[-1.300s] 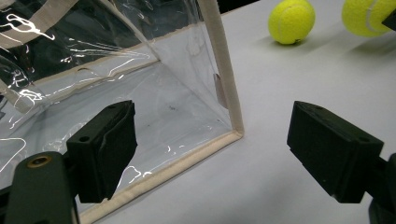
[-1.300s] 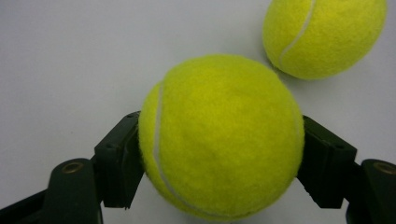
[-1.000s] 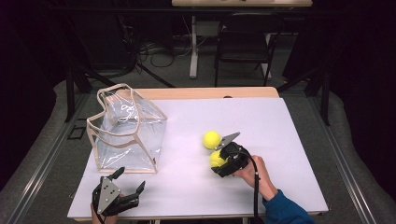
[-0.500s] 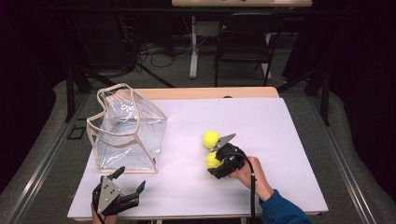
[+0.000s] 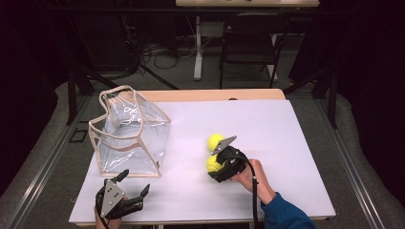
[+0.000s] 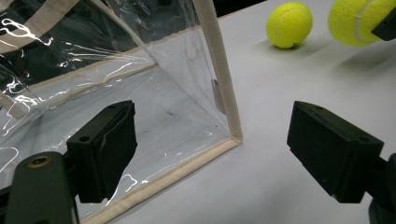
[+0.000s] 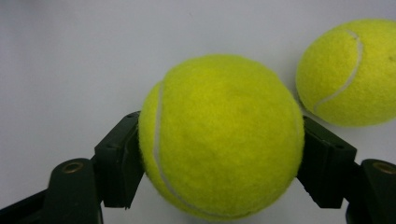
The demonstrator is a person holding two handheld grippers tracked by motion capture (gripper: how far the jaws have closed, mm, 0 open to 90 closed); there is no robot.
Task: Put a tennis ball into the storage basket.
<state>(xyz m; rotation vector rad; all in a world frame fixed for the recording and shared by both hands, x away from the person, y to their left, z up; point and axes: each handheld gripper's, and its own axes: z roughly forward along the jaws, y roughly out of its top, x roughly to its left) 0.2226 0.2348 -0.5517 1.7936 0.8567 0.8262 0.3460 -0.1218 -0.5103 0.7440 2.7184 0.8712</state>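
The counter (image 5: 286, 133) has a pale lavender-white top, and a strip of bare wood shows along its far edge. On its left half stands a clear plastic bag (image 5: 131, 138) with cream fabric trim and handles, upright and open at the top, closer to the left edge than to the middle. In the left tool view one bottom corner of the bag (image 6: 231, 135) sits between the two black jaws but is not touching either.

The left tool (image 5: 122, 195) is at the near left corner of the counter, just in front of the bag, held in a hand (image 5: 102, 219) that comes in over the near edge. Its jaws stand wide apart with nothing between the pads.

The right tool (image 5: 217, 167) is near the middle of the counter, a little toward the near edge, in the other hand (image 5: 253, 174) (blue sleeve behind it). It is closed around a yellow tennis ball (image 7: 222, 135), with one pad pressed to each side of the ball.

A second tennis ball (image 5: 215, 141) lies on the counter just beyond the held one, toward the far edge; from above the two look almost touching, though the right tool view shows a narrow gap between them.
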